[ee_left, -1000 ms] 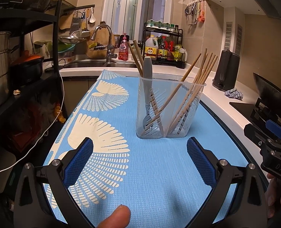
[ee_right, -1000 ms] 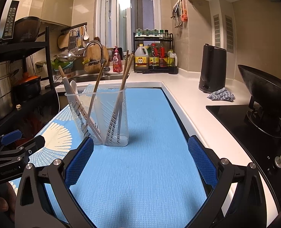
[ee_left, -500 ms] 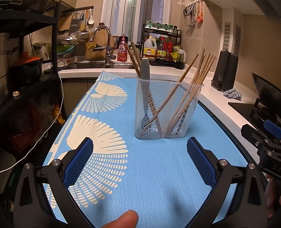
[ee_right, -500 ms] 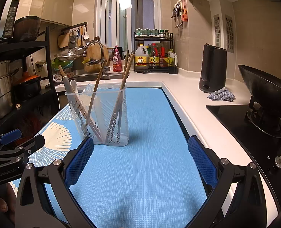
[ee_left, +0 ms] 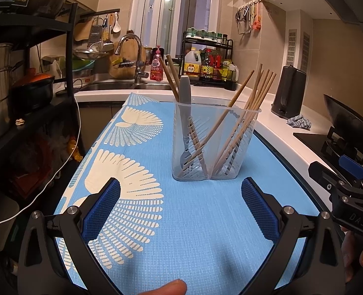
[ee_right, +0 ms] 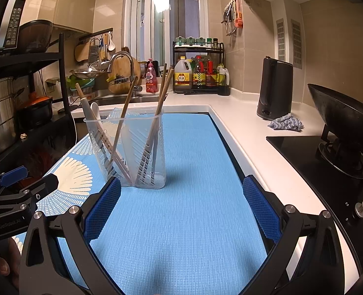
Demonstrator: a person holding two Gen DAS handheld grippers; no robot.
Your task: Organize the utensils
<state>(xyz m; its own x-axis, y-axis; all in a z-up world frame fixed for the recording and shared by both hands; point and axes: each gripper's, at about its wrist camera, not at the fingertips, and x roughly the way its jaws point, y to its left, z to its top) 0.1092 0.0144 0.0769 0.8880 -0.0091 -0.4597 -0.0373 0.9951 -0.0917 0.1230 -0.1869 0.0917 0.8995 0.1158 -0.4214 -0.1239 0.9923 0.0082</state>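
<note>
A clear plastic utensil holder (ee_left: 213, 145) stands upright on the blue mat (ee_left: 181, 221). It holds several wooden chopsticks (ee_left: 255, 93) and a grey-handled fork (ee_left: 185, 91). My left gripper (ee_left: 180, 202) is open and empty, just short of the holder. In the right wrist view the holder (ee_right: 129, 150) stands ahead at left, with chopsticks (ee_right: 165, 83) and a white spoon (ee_right: 95, 110) in it. My right gripper (ee_right: 181, 202) is open and empty over the mat (ee_right: 193, 221). Each gripper shows at the edge of the other's view.
A sink with a faucet (ee_left: 134, 56) and a bottle rack (ee_left: 208, 66) are at the back. A black kettle (ee_right: 274, 88), a grey cloth (ee_right: 285, 122) and a stove with a wok (ee_right: 341, 115) are on the right. Black shelves with pots (ee_left: 31, 91) stand left.
Both grippers have drawn slightly closer to the holder. Both stay open and empty.
</note>
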